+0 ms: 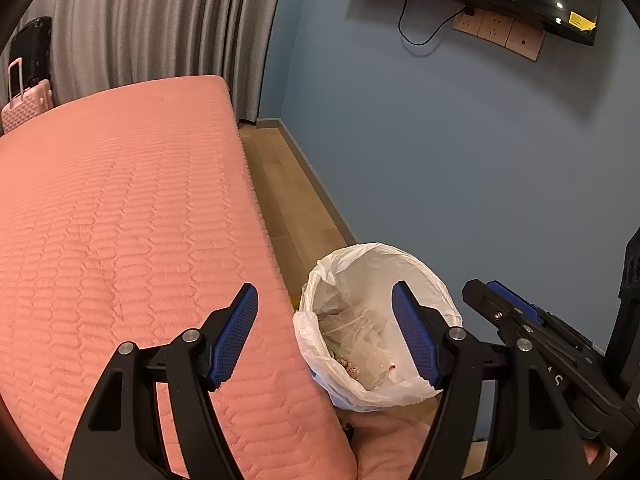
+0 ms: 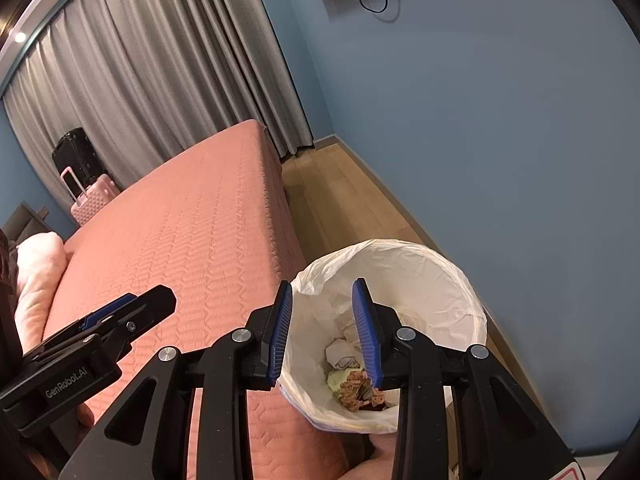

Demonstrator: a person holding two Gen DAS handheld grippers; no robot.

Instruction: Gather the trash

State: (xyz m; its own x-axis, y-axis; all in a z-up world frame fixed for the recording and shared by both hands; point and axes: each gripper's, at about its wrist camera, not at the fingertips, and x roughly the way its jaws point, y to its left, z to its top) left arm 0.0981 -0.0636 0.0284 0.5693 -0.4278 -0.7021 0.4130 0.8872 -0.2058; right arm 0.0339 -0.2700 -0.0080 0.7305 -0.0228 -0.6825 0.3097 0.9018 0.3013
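Pink bed [image 1: 120,208] left, blue wall [image 1: 460,160] right; lined bin [image 2: 460,276] between, holding crumpled trash [image 2: 358,392]. Both hand-held grippers, left [image 1: 325,332] and right [image 2: 322,332], apart, empty.

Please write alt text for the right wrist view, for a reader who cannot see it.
The right gripper, fingers apart and empty, hangs over a trash bin with a white bag liner, which holds crumpled paper and wrappers. The bin stands on wooden floor between a pink quilted bed and a blue wall; the left gripper enters at lower left.
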